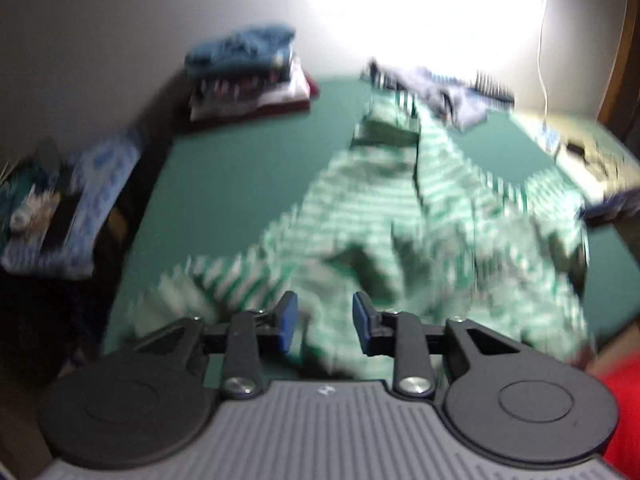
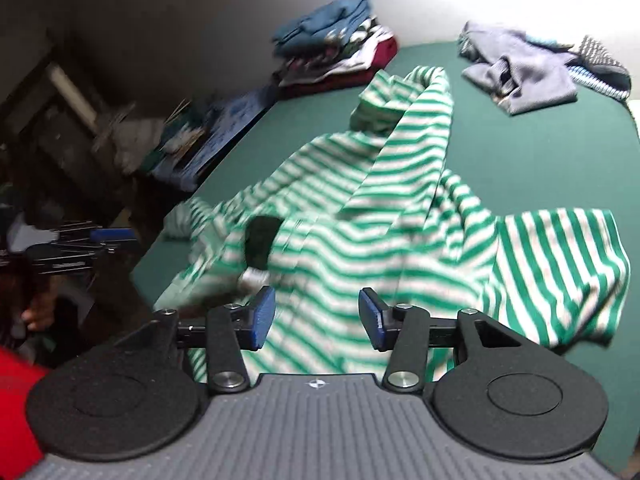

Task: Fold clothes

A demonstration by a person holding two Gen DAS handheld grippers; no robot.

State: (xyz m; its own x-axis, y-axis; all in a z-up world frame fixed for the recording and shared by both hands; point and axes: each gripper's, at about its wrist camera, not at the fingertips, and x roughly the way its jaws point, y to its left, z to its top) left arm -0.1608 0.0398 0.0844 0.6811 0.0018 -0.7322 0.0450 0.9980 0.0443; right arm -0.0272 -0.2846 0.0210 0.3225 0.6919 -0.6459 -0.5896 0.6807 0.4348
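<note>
A green-and-white striped shirt (image 1: 400,220) lies crumpled on the green table (image 1: 240,152); it also shows in the right wrist view (image 2: 400,220). My left gripper (image 1: 325,322) is open, its blue pads (image 1: 289,320) just above the shirt's near edge, holding nothing. My right gripper (image 2: 317,317) is open over the near part of the shirt, also empty. The left gripper also shows in the right wrist view (image 2: 96,242), off the table's left edge. The left wrist view is blurred.
A stack of folded clothes (image 2: 336,52) with a blue one on top stands at the far left of the table (image 2: 520,152). A grey garment and striped items (image 2: 524,68) lie loose at the far right. Cluttered shelves (image 2: 172,136) stand left of the table.
</note>
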